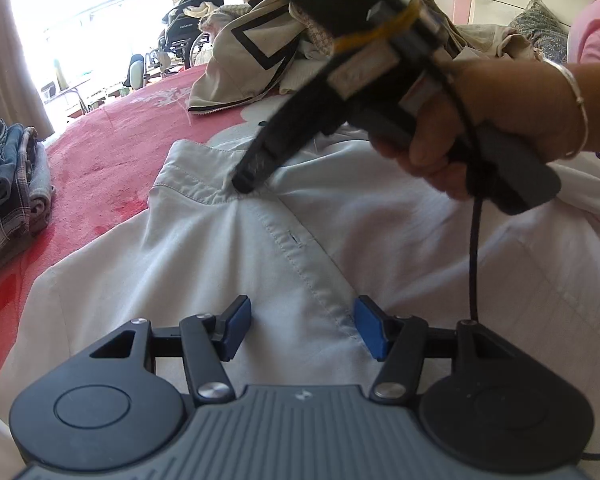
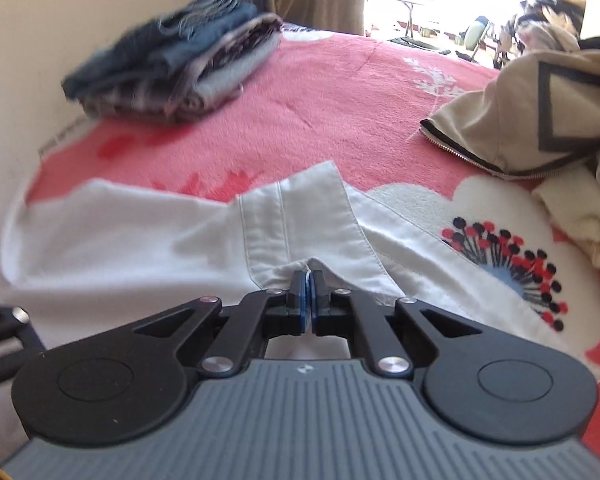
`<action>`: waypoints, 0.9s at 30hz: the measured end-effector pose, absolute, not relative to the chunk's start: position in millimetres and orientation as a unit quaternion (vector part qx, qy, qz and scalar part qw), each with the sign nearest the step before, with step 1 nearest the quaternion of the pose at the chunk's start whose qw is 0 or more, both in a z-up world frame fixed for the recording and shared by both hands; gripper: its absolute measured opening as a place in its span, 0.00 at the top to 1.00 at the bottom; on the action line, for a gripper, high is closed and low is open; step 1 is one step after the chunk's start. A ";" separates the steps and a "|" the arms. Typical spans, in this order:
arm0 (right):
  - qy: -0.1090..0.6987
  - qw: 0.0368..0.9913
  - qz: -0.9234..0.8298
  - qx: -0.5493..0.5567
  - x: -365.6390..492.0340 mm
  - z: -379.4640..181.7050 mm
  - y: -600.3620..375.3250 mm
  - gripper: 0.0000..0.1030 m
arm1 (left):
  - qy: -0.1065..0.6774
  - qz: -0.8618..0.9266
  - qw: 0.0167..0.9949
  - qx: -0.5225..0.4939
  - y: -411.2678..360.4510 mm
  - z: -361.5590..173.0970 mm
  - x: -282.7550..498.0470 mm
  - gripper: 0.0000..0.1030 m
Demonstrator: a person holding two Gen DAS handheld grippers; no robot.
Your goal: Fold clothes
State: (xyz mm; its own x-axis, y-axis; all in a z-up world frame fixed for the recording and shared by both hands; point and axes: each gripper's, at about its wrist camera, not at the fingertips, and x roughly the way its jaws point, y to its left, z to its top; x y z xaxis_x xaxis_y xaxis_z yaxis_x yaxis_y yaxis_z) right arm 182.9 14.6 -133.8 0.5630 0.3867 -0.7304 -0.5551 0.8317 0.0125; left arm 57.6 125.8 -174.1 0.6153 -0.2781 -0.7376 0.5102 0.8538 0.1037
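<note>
1. Pale white cotton button-up shirt (image 2: 148, 236): I found it spread front-up on the pink fleece bed blanket (image 2: 308, 120), collar (image 2: 300, 220) toward the far side, buttonhole placket (image 1: 300, 256) running down the middle.

2. Right gripper (image 2: 309, 292): I had its blue pads pressed together on the shirt's fabric at the base of the collar. From the left wrist view the person's hand (image 1: 488, 120) gripped its handle, a bangle at the wrist.

3. Left gripper (image 1: 302, 328): I held its jaws apart over the placket, lower down the shirt, a blue pad on each side of the seam, nothing pinched.

4. Folded stack of denim and plaid garments (image 2: 176, 60): at the blanket's far left, by the wall.

5. Beige zip-up jacket with black trim (image 2: 540, 120): lay crumpled at far right, well apart from the shirt.
</note>
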 end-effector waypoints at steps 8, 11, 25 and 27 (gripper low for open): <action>0.395 0.887 0.233 -0.042 181.2 -104.7 -20.5 0.73 | 0.373 -0.219 0.887 0.160 122.7 -172.7 57.4 0.39; 0.403 0.884 0.230 0.050 172.1 -74.7 -68.0 0.69 | 0.372 -0.208 0.892 0.151 123.1 -170.3 59.3 0.39; 0.430 0.873 0.073 0.218 -29.9 -10.9 -311.2 0.56 | 0.351 -0.186 0.913 0.087 123.6 -112.7 31.7 0.39; 0.437 0.866 0.032 0.240 -67.1 -22.8 -336.7 0.55 | 0.354 -0.212 0.906 0.088 109.3 -107.4 20.3 0.39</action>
